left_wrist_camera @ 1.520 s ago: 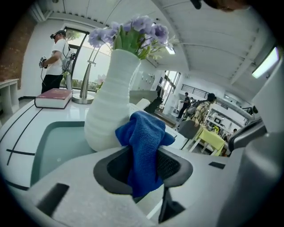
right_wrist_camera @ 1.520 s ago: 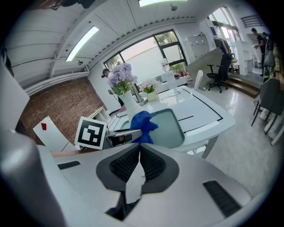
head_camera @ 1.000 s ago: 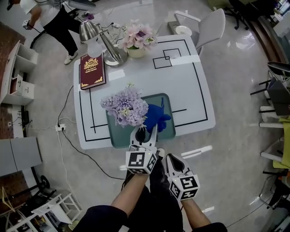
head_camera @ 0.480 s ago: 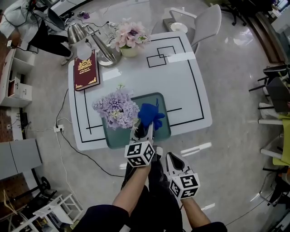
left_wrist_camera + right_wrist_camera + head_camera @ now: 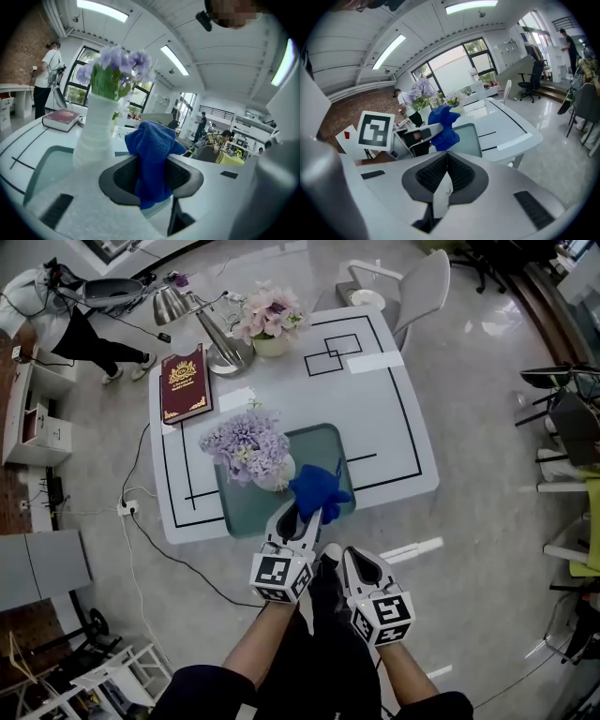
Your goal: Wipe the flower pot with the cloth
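Grey floor (image 5: 487,381); white table (image 5: 375,418) bearing flower pot (image 5: 283,472).

The cloth (image 5: 152,159) is fuzzy blue terry, matt; flower pot (image 5: 93,133) looks ribbed, white and matt; surface (image 5: 375,418) is smooth glossy white; lamp (image 5: 172,304) is shiny metal; book (image 5: 183,382) cover dull maroon; floor (image 5: 487,521) polished, reflective.
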`<state>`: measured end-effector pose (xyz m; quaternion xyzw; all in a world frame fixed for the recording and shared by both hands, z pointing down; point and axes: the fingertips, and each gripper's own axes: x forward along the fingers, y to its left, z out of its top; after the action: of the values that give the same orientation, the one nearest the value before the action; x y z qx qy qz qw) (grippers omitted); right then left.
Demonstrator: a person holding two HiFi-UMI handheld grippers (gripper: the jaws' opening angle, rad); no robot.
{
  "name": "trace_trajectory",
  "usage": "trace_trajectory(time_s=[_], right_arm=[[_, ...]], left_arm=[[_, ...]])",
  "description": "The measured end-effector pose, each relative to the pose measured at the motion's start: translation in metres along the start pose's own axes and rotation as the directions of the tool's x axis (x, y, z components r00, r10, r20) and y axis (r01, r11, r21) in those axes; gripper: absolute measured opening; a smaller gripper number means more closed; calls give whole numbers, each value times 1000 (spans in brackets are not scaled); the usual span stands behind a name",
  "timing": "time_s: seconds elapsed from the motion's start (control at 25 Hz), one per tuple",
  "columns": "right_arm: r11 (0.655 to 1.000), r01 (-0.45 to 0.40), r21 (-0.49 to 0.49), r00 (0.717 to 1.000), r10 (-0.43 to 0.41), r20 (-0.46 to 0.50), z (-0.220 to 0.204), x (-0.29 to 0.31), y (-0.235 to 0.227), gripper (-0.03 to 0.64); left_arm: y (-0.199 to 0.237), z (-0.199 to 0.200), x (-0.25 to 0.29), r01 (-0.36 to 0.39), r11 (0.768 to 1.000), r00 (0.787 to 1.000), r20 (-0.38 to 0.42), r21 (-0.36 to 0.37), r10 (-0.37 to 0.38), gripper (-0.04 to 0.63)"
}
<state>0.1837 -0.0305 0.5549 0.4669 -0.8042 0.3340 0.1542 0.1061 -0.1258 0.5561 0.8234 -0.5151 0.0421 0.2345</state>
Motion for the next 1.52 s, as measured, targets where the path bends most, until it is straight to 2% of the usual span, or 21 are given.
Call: trace_trajectory(time_s=[0.12,0.24,0.52,0.72,1.12,1.24,1.4,1.52], right_arm=[[999,-3,-38,999,5,44,12,-1,18,9],[994,-15,-111,996,25,90,30,0,45,9],[959,-111,-262,984,142,103,46,7,138,9],[930,-118,-349,977,172,126,46,3,193,9],[929,-91,-358,979,149,137,33,-6,234,8],[925,-75,-372,977,142,156,30,-15,241,8],[928,-52,-368,978,123,172,22,-32,246,8],[931,-49,-362,977,120,175,15,-37,250,8]], left_arm=[[4,12,-40,-10,997,999,34,70,8,144],[13,23,-81,-34,994,998,51,108,28,144],[54,43,-186,-117,988,990,89,101,108,144],[76,46,-245,-153,983,984,103,96,143,144],[94,41,-294,-149,985,985,95,89,141,144],[90,42,-298,-129,988,988,92,88,121,144],[76,41,-305,-70,989,994,93,133,58,144],[72,39,-310,-57,989,994,101,139,43,144]])
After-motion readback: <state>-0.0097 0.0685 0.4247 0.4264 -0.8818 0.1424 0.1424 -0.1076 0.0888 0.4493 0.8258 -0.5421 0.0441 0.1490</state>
